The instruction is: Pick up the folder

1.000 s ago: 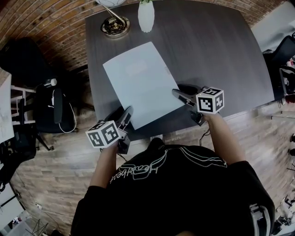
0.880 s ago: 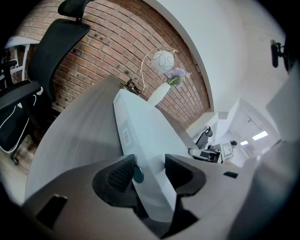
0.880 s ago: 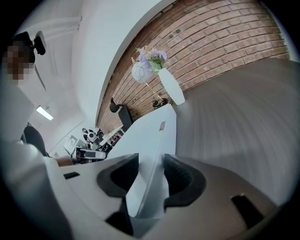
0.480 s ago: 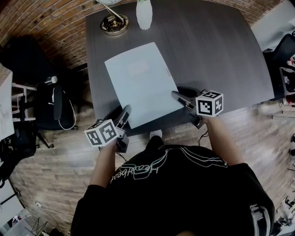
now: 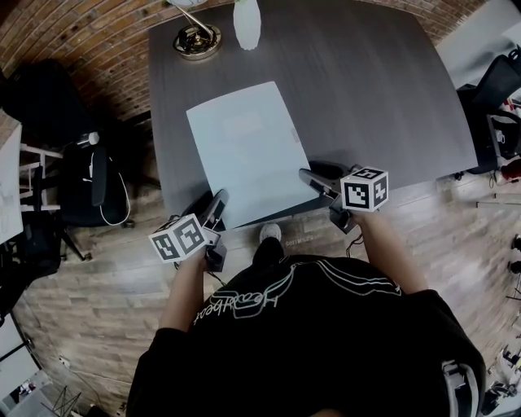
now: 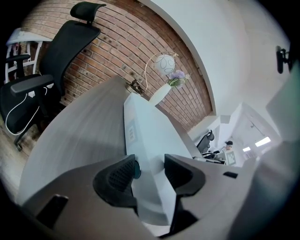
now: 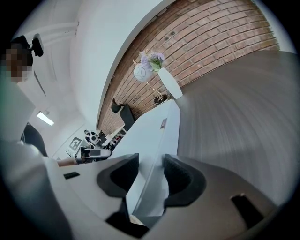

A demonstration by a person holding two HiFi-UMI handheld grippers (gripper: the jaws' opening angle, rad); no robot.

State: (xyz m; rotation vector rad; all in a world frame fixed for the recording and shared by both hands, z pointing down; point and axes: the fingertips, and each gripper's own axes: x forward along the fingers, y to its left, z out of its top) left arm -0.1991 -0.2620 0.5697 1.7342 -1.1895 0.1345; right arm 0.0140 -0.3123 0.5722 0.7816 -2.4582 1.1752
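A pale blue-white folder lies flat on the dark grey table, its near edge at the table's front edge. My left gripper grips the folder's near left corner. The right gripper grips its near right edge. In the left gripper view the folder runs away between the black pads of the left gripper, which press on it. The right gripper view shows the folder clamped edge-on in the right gripper.
A white vase and a brass lamp base stand at the table's far left. Black office chairs stand left of the table by the brick wall. More chairs and a desk are at the right. The floor is wood.
Both grippers and the folder have slid together toward the person, away from the vase. The jaws look unchanged.
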